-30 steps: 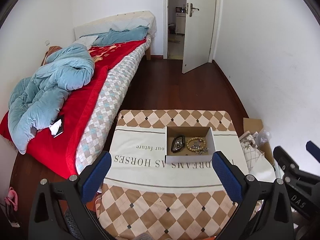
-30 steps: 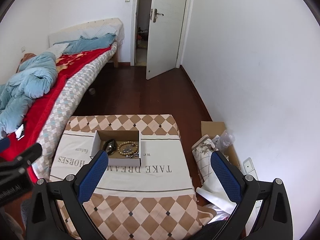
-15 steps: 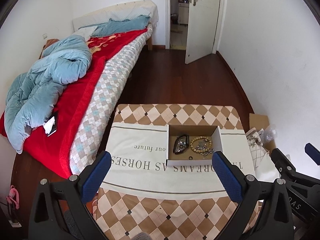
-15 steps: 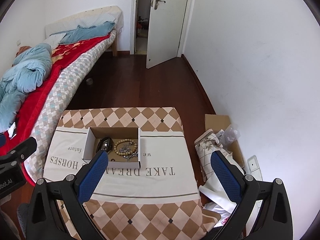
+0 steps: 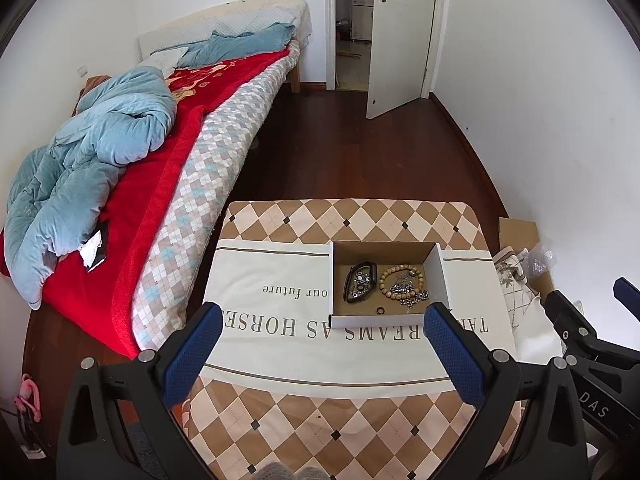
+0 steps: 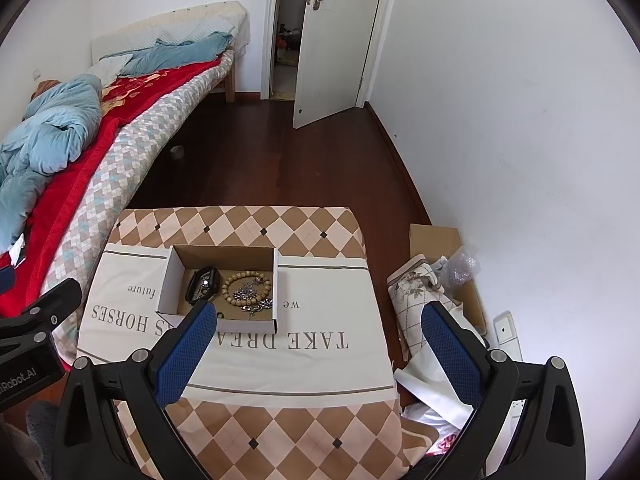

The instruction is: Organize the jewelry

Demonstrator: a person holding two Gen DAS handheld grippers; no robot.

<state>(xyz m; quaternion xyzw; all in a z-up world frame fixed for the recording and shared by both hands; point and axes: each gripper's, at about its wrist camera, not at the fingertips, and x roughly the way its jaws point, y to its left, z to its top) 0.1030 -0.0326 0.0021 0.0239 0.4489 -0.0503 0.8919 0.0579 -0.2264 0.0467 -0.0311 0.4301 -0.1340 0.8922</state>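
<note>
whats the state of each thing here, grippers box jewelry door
left gripper: open, empty, above the table
right gripper: open, empty
cardboard box: open-topped, upright on the tablecloth
bead bracelet: lying in the box
silver chain: tangled, overlapping the bracelet
dark band: in the box, left of the bracelet
small ring: loose near the box's front wall
door: open

Open cardboard box (image 5: 386, 280), white outside, brown inside, sits flat on the table's lettered cloth (image 5: 272, 280). Inside the box: black watch-like band (image 5: 359, 282) at left, wooden bead bracelet (image 5: 401, 282) at right, silver chain (image 5: 412, 295) lying tangled over the bracelet, small dark ring (image 5: 380, 311) near the front wall.
</note>
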